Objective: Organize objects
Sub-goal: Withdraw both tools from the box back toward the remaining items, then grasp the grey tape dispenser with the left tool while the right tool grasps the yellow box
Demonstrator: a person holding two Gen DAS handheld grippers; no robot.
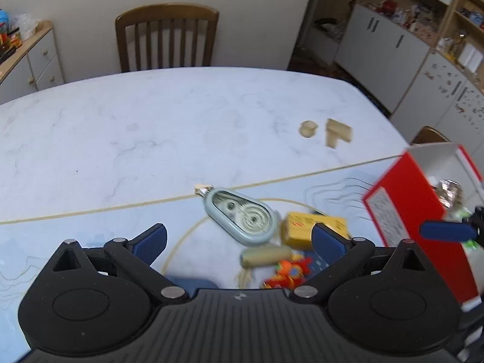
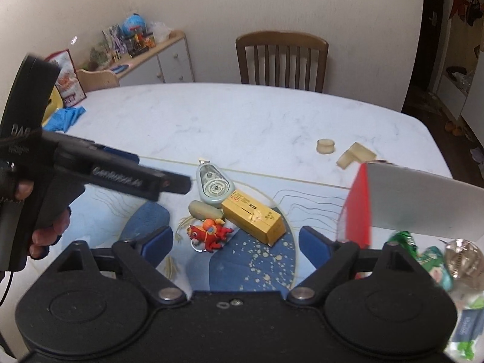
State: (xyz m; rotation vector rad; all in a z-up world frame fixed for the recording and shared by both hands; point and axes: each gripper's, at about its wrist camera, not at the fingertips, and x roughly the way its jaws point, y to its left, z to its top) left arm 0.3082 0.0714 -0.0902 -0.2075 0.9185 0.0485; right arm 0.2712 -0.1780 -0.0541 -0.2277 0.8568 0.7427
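Marble table; red box cut off; both grippers' fingers wide, empty

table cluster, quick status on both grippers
Left gripper open, empty. Right gripper open, empty, above red toy. Correction tape, yellow box, beige capsule loose on mat. Red box close right.

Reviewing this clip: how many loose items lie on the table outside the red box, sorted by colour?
Pale green: 1, tape dispenser
Yellow: 1, small carton
Red: 1, toy figure
Beige: 3, capsule-shaped piece, round wooden block, L-shaped wooden block
Total: 6
The red box and its contents are not counted.
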